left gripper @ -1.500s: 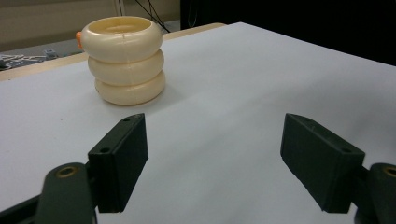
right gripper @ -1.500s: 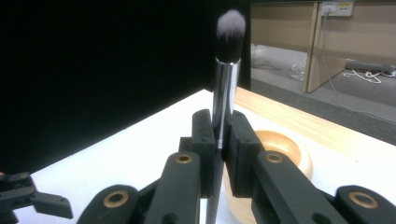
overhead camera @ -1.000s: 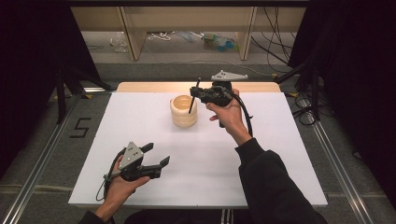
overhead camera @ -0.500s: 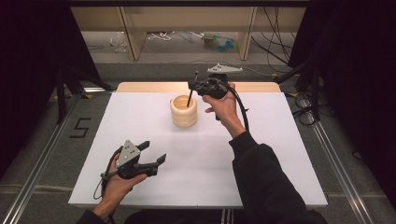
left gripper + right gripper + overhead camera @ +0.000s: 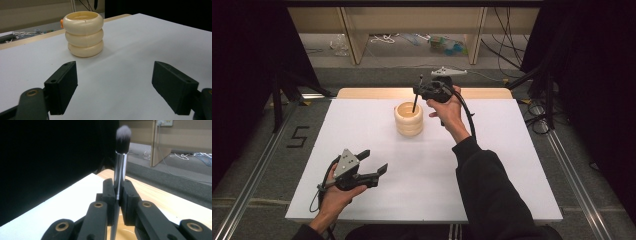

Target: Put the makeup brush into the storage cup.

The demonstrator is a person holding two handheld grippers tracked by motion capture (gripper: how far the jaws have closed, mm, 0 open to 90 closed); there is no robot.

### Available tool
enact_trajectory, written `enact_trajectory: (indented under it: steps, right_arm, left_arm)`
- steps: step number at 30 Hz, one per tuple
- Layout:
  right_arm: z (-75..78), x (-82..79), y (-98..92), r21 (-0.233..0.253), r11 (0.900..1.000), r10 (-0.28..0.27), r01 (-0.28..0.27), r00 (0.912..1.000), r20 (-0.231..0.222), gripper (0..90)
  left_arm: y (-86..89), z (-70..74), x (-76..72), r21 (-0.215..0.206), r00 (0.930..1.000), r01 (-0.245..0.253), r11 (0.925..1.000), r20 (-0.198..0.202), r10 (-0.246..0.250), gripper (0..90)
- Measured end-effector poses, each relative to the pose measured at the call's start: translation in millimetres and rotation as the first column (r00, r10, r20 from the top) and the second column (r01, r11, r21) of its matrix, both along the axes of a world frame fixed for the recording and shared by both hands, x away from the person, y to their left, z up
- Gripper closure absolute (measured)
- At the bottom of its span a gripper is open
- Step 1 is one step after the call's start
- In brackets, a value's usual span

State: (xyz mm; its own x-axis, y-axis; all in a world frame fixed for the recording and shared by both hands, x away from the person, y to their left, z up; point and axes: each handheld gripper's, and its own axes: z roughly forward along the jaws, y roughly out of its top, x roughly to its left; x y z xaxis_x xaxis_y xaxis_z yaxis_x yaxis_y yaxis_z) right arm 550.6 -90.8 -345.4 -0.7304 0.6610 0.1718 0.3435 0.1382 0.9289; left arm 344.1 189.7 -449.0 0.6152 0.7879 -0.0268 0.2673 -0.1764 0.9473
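Lowered since a moment ago, the slim black-handled makeup brush (image 5: 416, 95) now dips its handle end into the cream ribbed ring-stacked plastic cup (image 5: 409, 119), bristles up. It stands nearly upright, clamped between the jaws of the right gripper (image 5: 421, 91) above the cup, near the far edge of the white tabletop (image 5: 492, 150). Close to the near left corner, the left gripper (image 5: 374, 162) rests with jaws wide apart, holding nothing.

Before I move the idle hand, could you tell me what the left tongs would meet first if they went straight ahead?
Probably the cream ringed holder: it stands ahead of the open left tongs, a little left of their centre line, so they might just pass it.
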Motion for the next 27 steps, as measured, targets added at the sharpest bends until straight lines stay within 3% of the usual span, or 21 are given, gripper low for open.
enact_trajectory:
  steps: [2, 8, 15, 19, 21, 22, 27]
  right_arm:
    - [-0.3, 2.5, 0.4, 0.002, 1.000, -0.002, 0.002, 0.9999, 0.015, 83.8]
    - [-3.4, 6.1, 2.8, 0.012, 1.000, -0.007, 0.008, 0.9999, -0.012, 83.8]
    - [-8.3, 11.3, 5.0, 0.000, 1.000, -0.017, 0.017, 0.9999, -0.003, 83.9]
    - [-10.7, 13.0, 6.9, 0.001, 1.000, -0.023, 0.023, 0.9994, -0.026, 83.8]
    - [-12.9, 15.2, 7.1, -0.005, 1.000, -0.023, 0.023, 0.9997, -0.009, 83.8]
    - [-13.7, 15.3, 7.7, -0.003, 1.000, -0.023, 0.023, 0.9993, -0.028, 83.8]
    - [-18.3, 17.8, 9.6, -0.009, 1.000, -0.023, 0.023, 0.9992, -0.033, 83.8]
  left_arm:
    - [0.2, 0.0, 0.2, -0.005, 1.0000, -0.002, 1.0000, -0.003, 0.002, 20.8]
    - [1.6, -0.6, 0.6, -0.005, 0.9999, -0.011, 0.9999, -0.010, 0.011, 20.8]
    - [2.7, -0.8, 1.0, 0.000, 1.0000, -0.007, 1.0000, -0.007, 0.007, 20.6]
    - [3.4, -0.2, 0.9, -0.007, 0.9999, -0.012, 0.9999, -0.006, 0.012, 20.7]
    - [4.6, -0.4, 0.8, 0.006, 0.9999, -0.011, 0.9999, -0.006, 0.011, 20.6]
    - [4.9, -0.4, 0.9, 0.008, 0.9999, -0.011, 0.9999, -0.005, 0.011, 20.6]
    - [5.4, -0.7, 1.2, 0.006, 0.9999, -0.011, 0.9999, -0.006, 0.011, 20.6]
